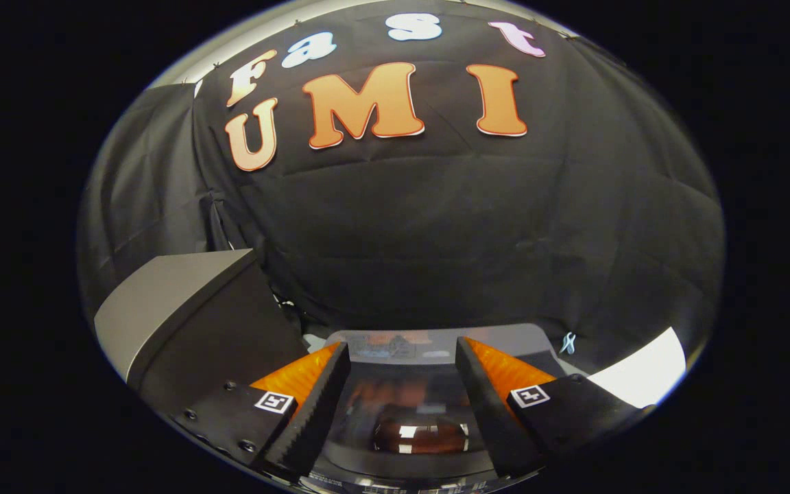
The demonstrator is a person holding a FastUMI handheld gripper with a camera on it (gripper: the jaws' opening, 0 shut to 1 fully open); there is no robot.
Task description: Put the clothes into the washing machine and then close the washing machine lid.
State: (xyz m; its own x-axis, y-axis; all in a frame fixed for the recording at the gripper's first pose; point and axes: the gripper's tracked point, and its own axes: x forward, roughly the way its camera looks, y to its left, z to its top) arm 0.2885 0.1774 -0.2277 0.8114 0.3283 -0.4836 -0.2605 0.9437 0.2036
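Below the spread, empty tool [402,412] lies the washing machine lid [409,405] (glossy, shut).

The tongs [402,370] stand spread apart above the washing machine lid [405,412], gripping nothing. The lid lies between and just beyond the fingers [313,405]. A box-shaped unit [182,309] stands to the left, with the booth wall [470,226] behind everything.

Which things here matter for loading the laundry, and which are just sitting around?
For the job:
- grey top-loading washing machine with a dark glossy lid, between and below the fingers
- gripper, fingers apart, holding nothing

Just there:
- grey box-shaped cabinet, beside the machine
- white flat surface
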